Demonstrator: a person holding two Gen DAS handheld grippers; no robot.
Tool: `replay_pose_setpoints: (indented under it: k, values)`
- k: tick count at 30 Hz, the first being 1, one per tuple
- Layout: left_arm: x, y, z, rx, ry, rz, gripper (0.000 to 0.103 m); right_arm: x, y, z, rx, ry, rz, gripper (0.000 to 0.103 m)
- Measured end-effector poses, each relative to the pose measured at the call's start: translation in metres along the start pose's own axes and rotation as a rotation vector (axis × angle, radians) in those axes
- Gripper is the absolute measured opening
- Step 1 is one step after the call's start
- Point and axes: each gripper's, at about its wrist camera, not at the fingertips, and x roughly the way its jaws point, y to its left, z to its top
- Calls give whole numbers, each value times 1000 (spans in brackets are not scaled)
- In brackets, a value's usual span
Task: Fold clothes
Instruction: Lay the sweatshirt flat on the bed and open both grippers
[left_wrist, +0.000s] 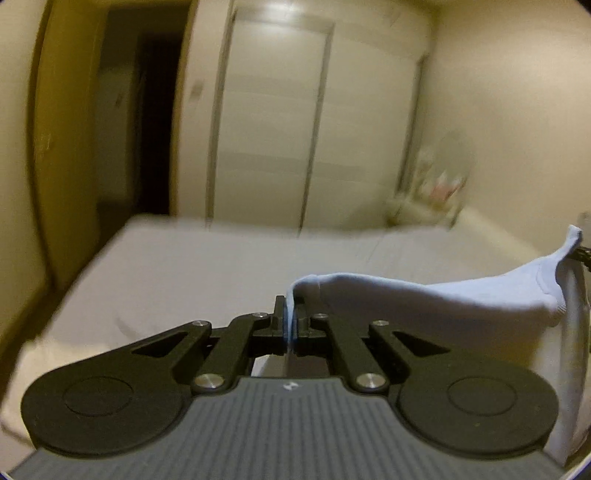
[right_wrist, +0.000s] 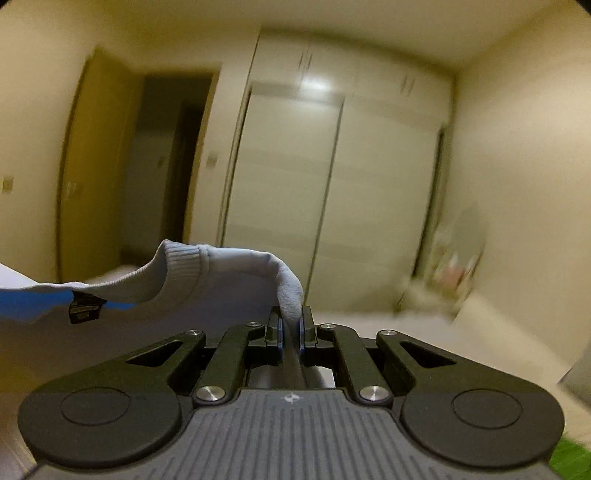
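**Inspector:** Left wrist view first. What did the left gripper (left_wrist: 290, 317) have?

**Assistant:** Its jaws were pressed nearly together on a thin edge of the pale blue garment (left_wrist: 424, 302). From the pinch point the cloth ran off to the right, lifted clear of the bed (left_wrist: 184, 266), and rose to a peak at the far right edge, where a dark part of the other tool was just visible.

**Inspector:** And the right wrist view?

**Assistant:** The right gripper (right_wrist: 291, 325) was likewise clamped on a bunched fold of the same garment (right_wrist: 221, 273). The ribbed collar (right_wrist: 181, 266) curved away to the left, with a dark label (right_wrist: 85, 310) hanging below it against a brighter blue patch. The cloth was stretched between the two tools.

**Inspector:** Surroundings?

**Assistant:** A white-covered bed lay beneath and ahead. Beyond it stood a pale wardrobe (left_wrist: 273, 122) with tall sliding doors, and left of that a dark open doorway (left_wrist: 147, 122) beside a yellowish wooden door (right_wrist: 96, 166). Near the right-hand corner some small items (left_wrist: 439, 177) sat on a low unit, too blurred to identify.

**Inspector:** Any obstruction?

**Assistant:** The hanging garment hid the bed's right part in the left view and its left part in the right view. Both pictures were motion-blurred.
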Motion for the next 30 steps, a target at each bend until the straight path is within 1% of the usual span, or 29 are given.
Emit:
replay_pose_setpoints:
  k: [2,5,6,7,8,9,10,11,13,14,17,19,21,26,28,30]
  values:
    - [66,16,-2,-21,96,40,1,72,3,-12,-1,85,43,6]
    - [183,42,-5,-69,228,136,2,197,15,-32,-8,207,91,6]
    - [218,53,-9,-94,284,168,7,240,20,-40,-11,269,96,8]
    - [253,64,-14,-119,343,201,8,278,25,-50,-13,345,89,27]
    - [262,67,-23,-126,373,213,9,308,30,-62,-12,417,76,39]
    - [267,69,-32,-129,399,221,13,338,34,-74,-11,489,63,64]
    - [272,71,-41,-133,425,230,17,353,35,-87,0,536,59,69]
    - [277,74,-50,-136,450,238,21,355,35,-102,20,559,64,69]
    - [287,78,-68,-143,502,256,24,358,33,-131,60,605,73,79]
    - [292,80,-77,-147,528,264,24,355,27,-149,88,635,75,79]
    - [271,72,-120,-138,609,241,26,325,-2,-210,200,747,66,78]
    - [254,67,-148,-136,660,226,27,287,-24,-249,290,823,36,77]
    - [242,60,-159,-155,681,215,28,246,-48,-286,371,896,0,77]
    - [212,42,-183,-205,730,189,30,145,-88,-344,520,1049,-113,77]
    - [200,34,-193,-225,749,178,31,109,-93,-362,604,1081,-151,77]
    - [188,27,-202,-245,768,168,31,87,-98,-376,677,1084,-187,77]
